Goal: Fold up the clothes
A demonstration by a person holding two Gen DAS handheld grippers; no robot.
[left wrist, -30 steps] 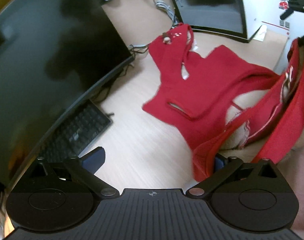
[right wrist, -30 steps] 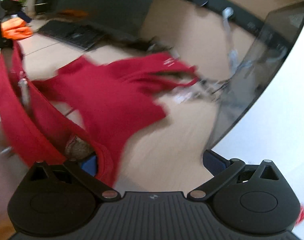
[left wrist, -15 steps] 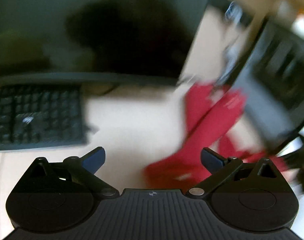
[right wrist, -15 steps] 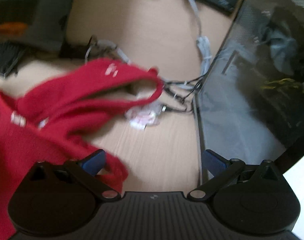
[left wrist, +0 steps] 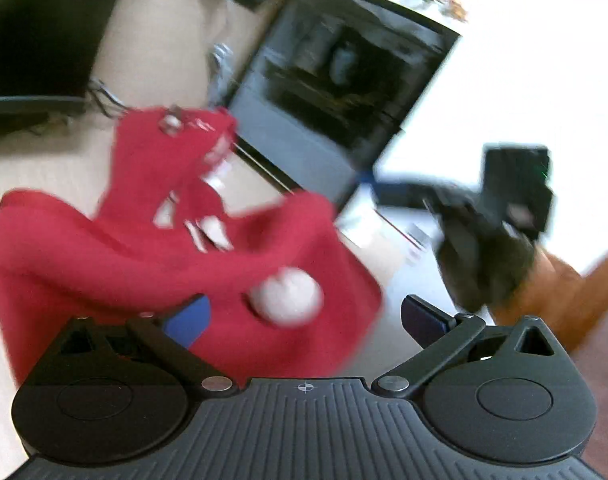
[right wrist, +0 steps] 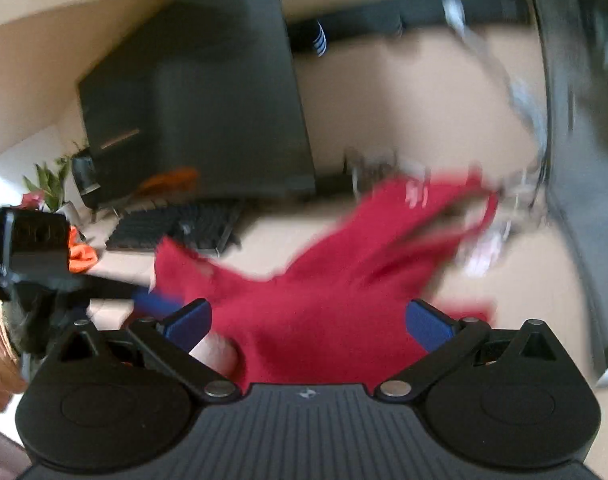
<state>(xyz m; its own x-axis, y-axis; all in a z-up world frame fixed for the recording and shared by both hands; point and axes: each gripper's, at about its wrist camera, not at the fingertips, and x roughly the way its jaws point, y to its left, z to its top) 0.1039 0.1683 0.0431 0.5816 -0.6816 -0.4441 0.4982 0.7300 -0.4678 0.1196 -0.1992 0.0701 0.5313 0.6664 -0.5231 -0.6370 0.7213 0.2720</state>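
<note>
Both claws are sitting released, gripping nothing. Left claw (left wrist: 304, 316) is hovering over the red garment (left wrist: 151, 248), which is lying on the desk (left wrist: 31, 168). In the blurry right view, it's spreading ahead of the right claw (right wrist: 308, 320).

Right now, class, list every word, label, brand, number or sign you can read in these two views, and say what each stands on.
None can be read.
Red garment: white marks near its top edge, too blurred to read.
Left gripper body: a small crosshair symbol, no lettering.
Right gripper body: a small emblem, too small to read.
Keyboard: key legends too blurred.
</note>
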